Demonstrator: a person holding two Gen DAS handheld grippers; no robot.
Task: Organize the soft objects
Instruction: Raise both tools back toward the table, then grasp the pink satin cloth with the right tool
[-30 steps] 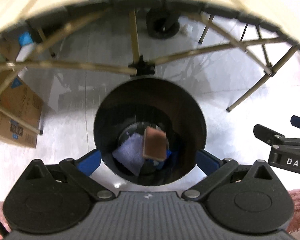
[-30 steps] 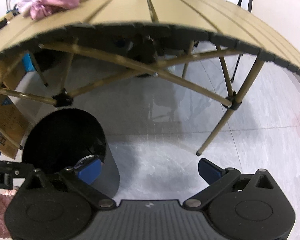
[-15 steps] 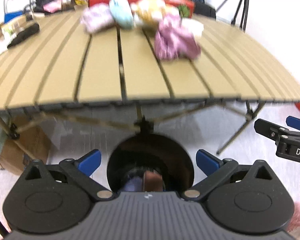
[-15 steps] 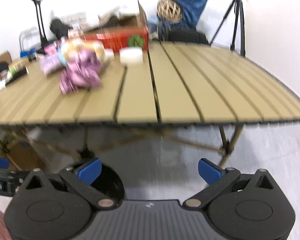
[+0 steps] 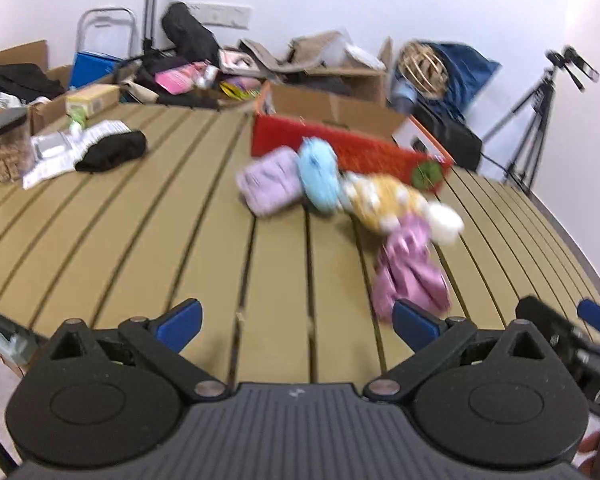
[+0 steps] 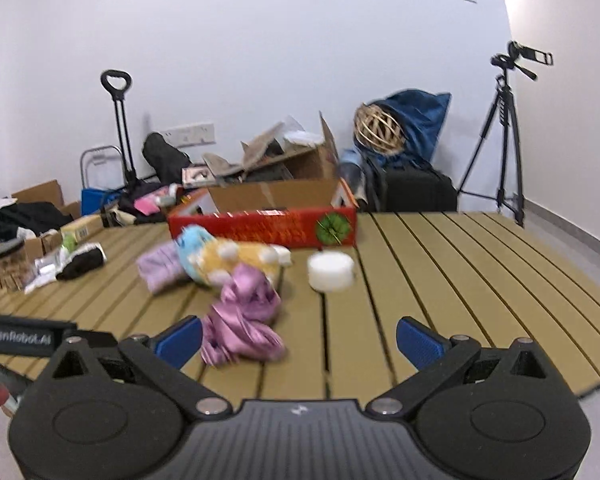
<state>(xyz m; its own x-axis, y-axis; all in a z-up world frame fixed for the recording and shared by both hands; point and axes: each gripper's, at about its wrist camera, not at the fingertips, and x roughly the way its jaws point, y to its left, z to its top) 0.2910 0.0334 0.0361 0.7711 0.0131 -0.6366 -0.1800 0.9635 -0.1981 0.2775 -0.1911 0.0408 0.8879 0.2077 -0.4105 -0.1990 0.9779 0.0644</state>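
A cluster of soft things lies on the slatted tan table [image 5: 148, 240]: a lilac pouch [image 5: 270, 186], a light blue plush [image 5: 319, 178], a yellow and white plush [image 5: 380, 202], a white round sponge [image 6: 331, 271] and a crumpled pink satin cloth [image 5: 410, 270]. My left gripper [image 5: 298, 320] is open and empty over the table's near edge, short of the cluster. My right gripper [image 6: 298, 340] is open and empty too, with the pink cloth [image 6: 240, 320] just ahead of its left finger.
A red box [image 6: 268, 226] stands behind the soft things. A black pouch [image 5: 114, 152], papers and a clear jar [image 5: 6, 148] sit at the table's left. Cardboard boxes, bags and a tripod [image 6: 504, 132] line the wall behind.
Both grippers have risen from floor level, where the left looked into a black bin holding dropped items, up to the table top. The bin is out of view now.
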